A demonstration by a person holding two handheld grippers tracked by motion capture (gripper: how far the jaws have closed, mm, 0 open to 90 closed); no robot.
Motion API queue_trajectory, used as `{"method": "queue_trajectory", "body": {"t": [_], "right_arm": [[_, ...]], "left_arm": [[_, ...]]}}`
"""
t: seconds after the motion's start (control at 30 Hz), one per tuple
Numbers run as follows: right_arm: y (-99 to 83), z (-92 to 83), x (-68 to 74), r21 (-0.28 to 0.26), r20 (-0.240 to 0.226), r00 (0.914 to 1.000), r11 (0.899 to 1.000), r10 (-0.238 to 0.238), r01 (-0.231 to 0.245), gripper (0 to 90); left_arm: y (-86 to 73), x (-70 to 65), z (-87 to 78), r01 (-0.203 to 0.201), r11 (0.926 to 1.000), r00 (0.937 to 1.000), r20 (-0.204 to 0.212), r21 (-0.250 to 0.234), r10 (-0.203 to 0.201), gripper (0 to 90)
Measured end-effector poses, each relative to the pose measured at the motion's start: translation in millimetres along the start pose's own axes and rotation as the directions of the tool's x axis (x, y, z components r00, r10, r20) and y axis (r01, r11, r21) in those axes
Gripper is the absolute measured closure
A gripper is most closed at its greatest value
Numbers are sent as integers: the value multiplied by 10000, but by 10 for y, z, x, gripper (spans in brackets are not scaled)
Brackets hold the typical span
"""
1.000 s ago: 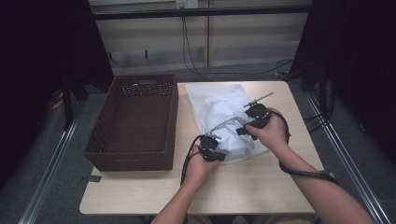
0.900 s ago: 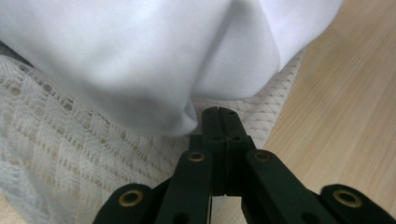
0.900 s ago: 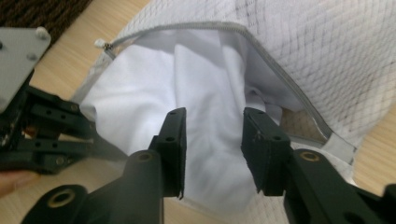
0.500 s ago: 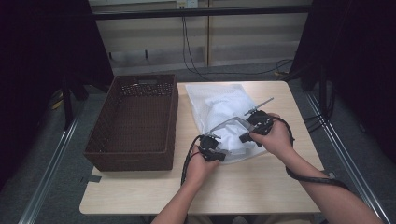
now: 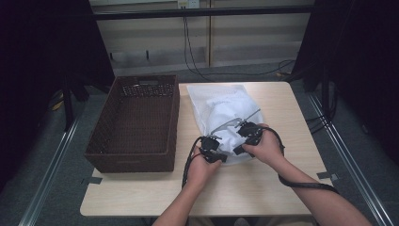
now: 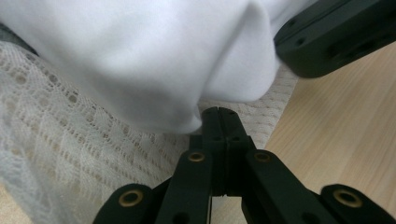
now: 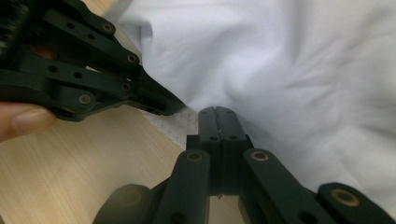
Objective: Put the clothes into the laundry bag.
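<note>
The white cloth (image 5: 221,110) is lying bunched on a white mesh bag (image 6: 70,154) on the right half of the tabletop (image 5: 282,188), its far end reaching nearly to the back edge and its near end bulging toward me. My left gripper (image 5: 217,151) is sitting at the cloth's near-left edge, its fingers (image 6: 218,126) pressed flat together with their tips just at the fold where cloth meets mesh; I cannot tell whether any fabric is caught between them. My right gripper (image 5: 241,141) is resting just beside it at the near-right edge, its fingers (image 7: 218,126) having just closed and now lying together against the cloth's hem. The two grippers are nearly touching. A brown wicker basket (image 5: 134,155) is standing just left of the cloth, its long wall running alongside. Bare wood is lying open in front of my hands and along the right edge.
</note>
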State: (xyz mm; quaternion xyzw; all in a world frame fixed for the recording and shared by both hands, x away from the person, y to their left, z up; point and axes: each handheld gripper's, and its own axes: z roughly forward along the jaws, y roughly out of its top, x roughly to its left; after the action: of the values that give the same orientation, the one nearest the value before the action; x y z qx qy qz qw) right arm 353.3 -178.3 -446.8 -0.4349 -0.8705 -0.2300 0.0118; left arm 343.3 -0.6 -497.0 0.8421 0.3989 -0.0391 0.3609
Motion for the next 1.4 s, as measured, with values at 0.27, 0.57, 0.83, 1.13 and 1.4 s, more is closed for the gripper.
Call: {"method": "queue_trajectory", "body": {"t": [0.27, 0.57, 0.83, 1.13, 1.4], "right_arm": [[15, 140, -26, 15, -101, 9998, 9999, 163, -163, 900], [28, 183, -79, 0, -172, 9986, 9988, 490, -490, 900], [109, 211, -133, 67, 132, 9986, 9986, 519, -520, 900], [212, 212, -194, -65, 443, 9968, 9977, 670, -667, 900], [323, 231, -193, -325, 761, 9930, 9955, 908, -885, 900]], "left_arm": [[23, 21, -10, 20, 9994, 10000, -11, 333, -20, 900], [15, 55, -6, 226, 9995, 9994, 275, 242, -232, 900], [40, 7, -4, -92, 9990, 9999, -59, 441, 94, 900], [41, 20, -7, 68, 9988, 10000, 32, 482, -69, 900], [26, 37, -8, 104, 9992, 9999, 99, 375, -108, 900]]}}
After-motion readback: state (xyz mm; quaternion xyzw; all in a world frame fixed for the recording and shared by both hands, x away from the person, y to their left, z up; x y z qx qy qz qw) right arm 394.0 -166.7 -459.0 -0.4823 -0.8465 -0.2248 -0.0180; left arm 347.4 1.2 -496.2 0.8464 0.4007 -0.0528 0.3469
